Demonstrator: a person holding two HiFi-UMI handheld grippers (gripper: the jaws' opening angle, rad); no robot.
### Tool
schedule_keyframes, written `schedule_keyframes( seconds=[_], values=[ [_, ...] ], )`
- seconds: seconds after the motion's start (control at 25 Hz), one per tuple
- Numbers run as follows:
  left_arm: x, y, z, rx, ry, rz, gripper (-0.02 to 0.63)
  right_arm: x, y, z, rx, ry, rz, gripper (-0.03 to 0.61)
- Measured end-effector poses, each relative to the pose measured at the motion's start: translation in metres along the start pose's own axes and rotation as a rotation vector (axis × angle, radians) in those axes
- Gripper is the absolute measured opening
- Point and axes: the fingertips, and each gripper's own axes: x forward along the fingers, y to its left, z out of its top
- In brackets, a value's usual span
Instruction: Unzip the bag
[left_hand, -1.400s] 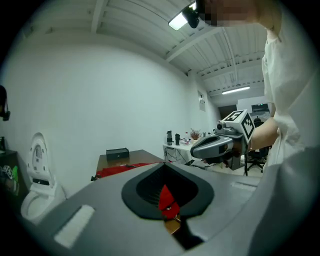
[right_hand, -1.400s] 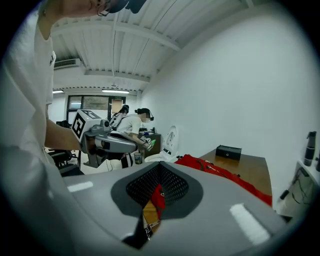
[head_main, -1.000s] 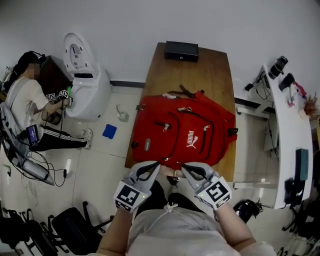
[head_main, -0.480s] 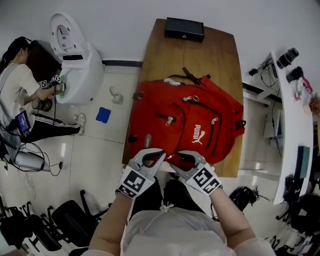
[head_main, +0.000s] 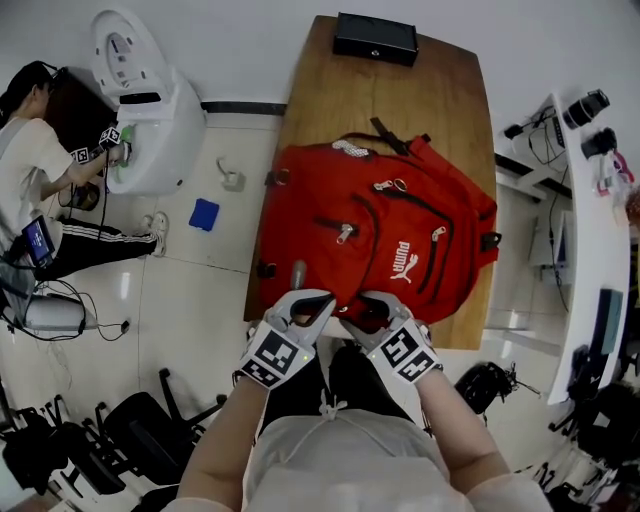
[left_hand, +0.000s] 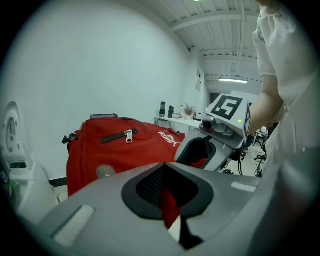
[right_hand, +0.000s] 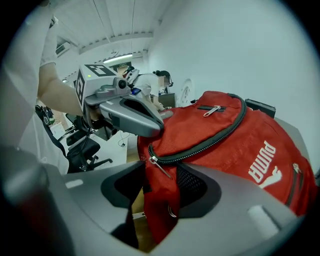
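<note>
Your bag (head_main: 380, 240) is red woven cloth, matt and slightly coarse, with white print on the right side. Its zip (right_hand: 210, 142) is dark and dull, but the zipper pull (right_hand: 159, 166) is shiny metal. The table (head_main: 400, 100) is brown wood, smooth, low sheen. The box (head_main: 375, 38) at the far end looks matt black. The floor (head_main: 190, 290) on the left is pale tile with some shine.

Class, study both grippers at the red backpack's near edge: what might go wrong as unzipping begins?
1. The right gripper, whose jaws have just been opening, has the zipper pull and loose fabric between them, unpinched; closing may catch cloth instead.
2. The left gripper pinches only a thin fold of the red backpack, which overhangs the table at its sides; a tug may drag it off.
</note>
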Motion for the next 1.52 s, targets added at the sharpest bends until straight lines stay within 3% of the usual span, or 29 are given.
schedule_keyframes(
  seconds=[0.12,0.4,0.52,0.64,0.8,1.08,1.32,1.52],
  values=[
    [0.002,0.002,-0.001,-0.014,-0.001,-0.001,0.005,-0.003,-0.002,0.002,-0.023,-0.015,-0.014,0.141],
    [0.002,0.004,0.001,-0.027,-0.005,-0.011,0.005,-0.005,-0.002,0.002,-0.020,-0.016,0.005,0.138],
    [0.003,0.004,0.000,-0.031,-0.008,-0.010,0.006,-0.002,0.001,-0.004,-0.063,0.030,0.029,0.046],
    [0.003,0.003,0.000,-0.032,-0.011,-0.012,0.006,0.001,0.000,-0.007,-0.116,0.051,-0.012,0.055],
    [0.003,0.004,0.001,-0.038,-0.010,-0.007,0.006,0.005,0.003,-0.006,-0.180,0.089,-0.019,0.014],
    [0.013,-0.003,-0.007,-0.033,0.049,-0.037,0.005,-0.008,-0.002,-0.007,-0.135,0.125,0.017,0.011],
    [0.024,-0.002,-0.012,-0.176,0.095,-0.074,0.006,-0.020,-0.019,-0.013,-0.135,0.194,0.013,0.009],
    [0.028,-0.002,-0.013,-0.240,0.147,-0.108,0.006,-0.030,-0.037,-0.014,-0.154,0.219,-0.022,0.009]
  ],
)
